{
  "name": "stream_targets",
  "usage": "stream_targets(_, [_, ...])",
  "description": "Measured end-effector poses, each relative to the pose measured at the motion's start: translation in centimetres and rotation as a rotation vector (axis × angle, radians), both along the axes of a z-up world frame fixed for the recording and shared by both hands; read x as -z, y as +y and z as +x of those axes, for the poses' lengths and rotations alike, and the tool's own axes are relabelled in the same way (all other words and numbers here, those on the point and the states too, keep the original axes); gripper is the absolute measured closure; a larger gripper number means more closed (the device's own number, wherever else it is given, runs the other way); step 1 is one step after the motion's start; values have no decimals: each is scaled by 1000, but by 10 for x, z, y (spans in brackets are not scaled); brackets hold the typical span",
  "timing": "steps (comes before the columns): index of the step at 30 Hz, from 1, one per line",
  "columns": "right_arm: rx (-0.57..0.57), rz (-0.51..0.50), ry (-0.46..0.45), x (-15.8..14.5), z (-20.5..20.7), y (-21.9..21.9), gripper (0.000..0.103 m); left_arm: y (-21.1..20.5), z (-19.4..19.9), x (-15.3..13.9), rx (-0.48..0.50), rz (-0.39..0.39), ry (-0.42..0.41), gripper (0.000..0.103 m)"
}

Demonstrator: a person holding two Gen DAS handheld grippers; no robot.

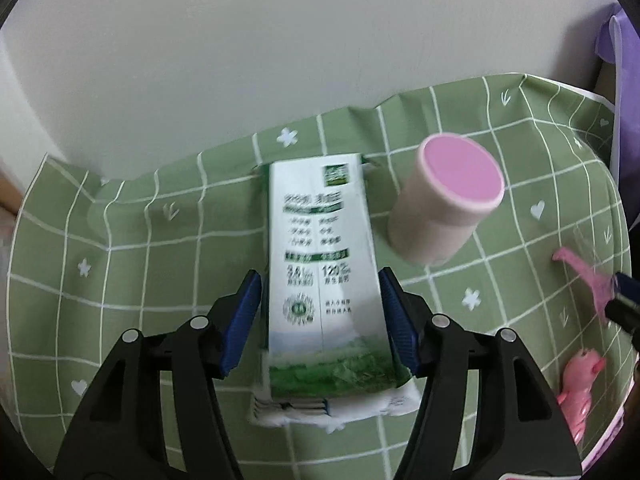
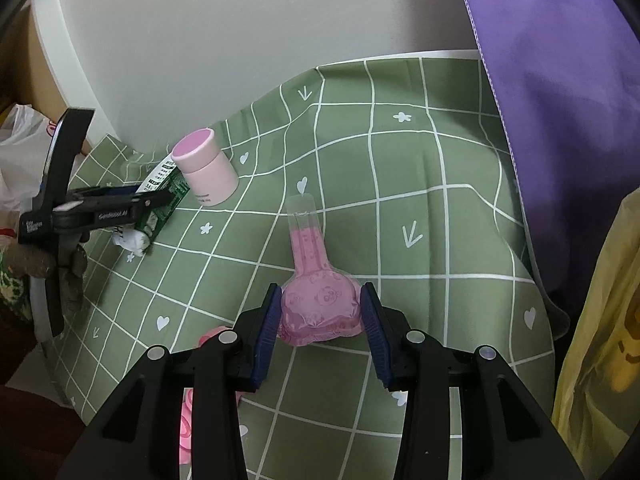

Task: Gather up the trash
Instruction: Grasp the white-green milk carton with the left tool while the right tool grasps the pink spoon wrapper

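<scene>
Left claw (image 1: pixel 320 322) clamps milk carton (image 1: pixel 320 264) — right claw (image 2: pixel 320 330) pinches pink wrapper (image 2: pixel 316 304).

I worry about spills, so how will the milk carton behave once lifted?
The milk carton looks like thin paperboard, so it probably dents under the left gripper. Its bottom looks crumpled, so it is likely empty and light. Gripped low on a tall body, it may tilt.

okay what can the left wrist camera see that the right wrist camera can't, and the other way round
Only the left wrist view shows the milk carton's printed front. Only the right wrist view shows the purple cloth, a white plastic bag and the yellow bag. Both show the green checked tablecloth, the pink-lidded cup, the pink pouch between the right gripper's fingers, and a pink toy.
</scene>
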State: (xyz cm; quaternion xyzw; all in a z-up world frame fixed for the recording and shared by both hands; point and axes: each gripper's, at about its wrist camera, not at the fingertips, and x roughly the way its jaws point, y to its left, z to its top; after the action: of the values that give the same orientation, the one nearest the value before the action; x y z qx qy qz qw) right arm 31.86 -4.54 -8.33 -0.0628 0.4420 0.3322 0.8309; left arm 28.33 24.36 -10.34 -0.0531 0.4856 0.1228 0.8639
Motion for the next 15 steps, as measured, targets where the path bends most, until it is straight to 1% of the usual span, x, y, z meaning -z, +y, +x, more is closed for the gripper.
stream_targets(2, [-4,2,-1,0,-1,0,64,8,-12,2,-6,4,4,46])
stream_targets(4, [-4,10,0,-1,-3,-1,64,16,-21,3,-8,-11,-1,46])
stream_targets(6, [-3,19,-1,-3,-5,-2,64,25,-26,4,13,-53,2,45])
stream_targets(8, [3,26,3,-2,-7,-4,64,30,-27,2,45,-89,-13,45])
stream_targets(9, [8,30,9,-1,-8,-5,64,32,-25,0,68,-122,-21,45])
stream_targets(11, [16,38,17,0,-10,-7,64,38,-19,-3,79,-145,-25,44])
stream_targets(15, [37,46,19,-3,-16,-14,64,43,8,-5,94,-116,11,44])
